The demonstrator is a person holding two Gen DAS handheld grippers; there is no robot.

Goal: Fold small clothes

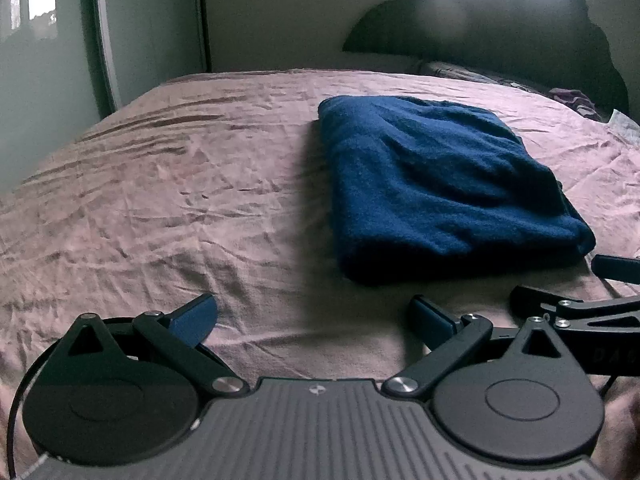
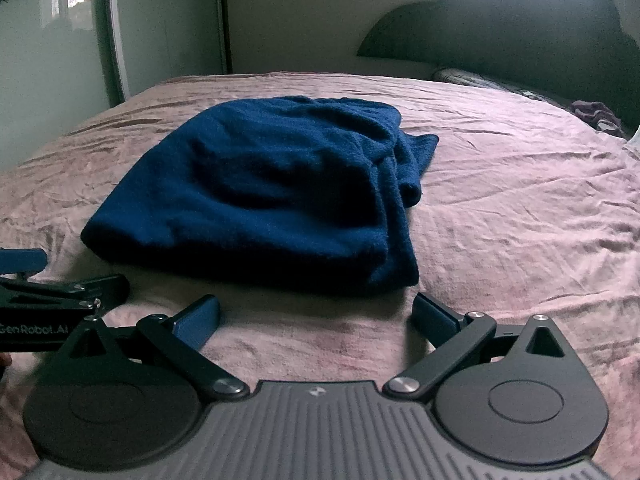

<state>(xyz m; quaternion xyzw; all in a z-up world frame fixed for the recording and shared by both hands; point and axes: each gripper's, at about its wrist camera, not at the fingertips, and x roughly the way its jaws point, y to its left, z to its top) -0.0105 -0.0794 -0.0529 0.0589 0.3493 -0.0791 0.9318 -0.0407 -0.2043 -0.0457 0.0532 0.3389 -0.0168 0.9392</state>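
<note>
A dark blue fleece garment (image 1: 436, 184) lies folded into a thick rectangle on the pink bed sheet (image 1: 180, 200). It also shows in the right wrist view (image 2: 264, 188), with a loose flap sticking out at its far right side. My left gripper (image 1: 314, 316) is open and empty, just in front of the garment's near left corner. My right gripper (image 2: 316, 316) is open and empty, just in front of the garment's near edge. Each gripper shows at the edge of the other's view: the right one (image 1: 560, 284) and the left one (image 2: 68, 276).
A dark padded headboard (image 2: 508, 28) stands at the far right with a pillow (image 2: 480, 80) and a crumpled purple cloth (image 2: 596, 114) below it. A wardrobe with mirrored doors (image 1: 48, 60) lines the far left. The wrinkled sheet spreads wide to the left and right of the garment.
</note>
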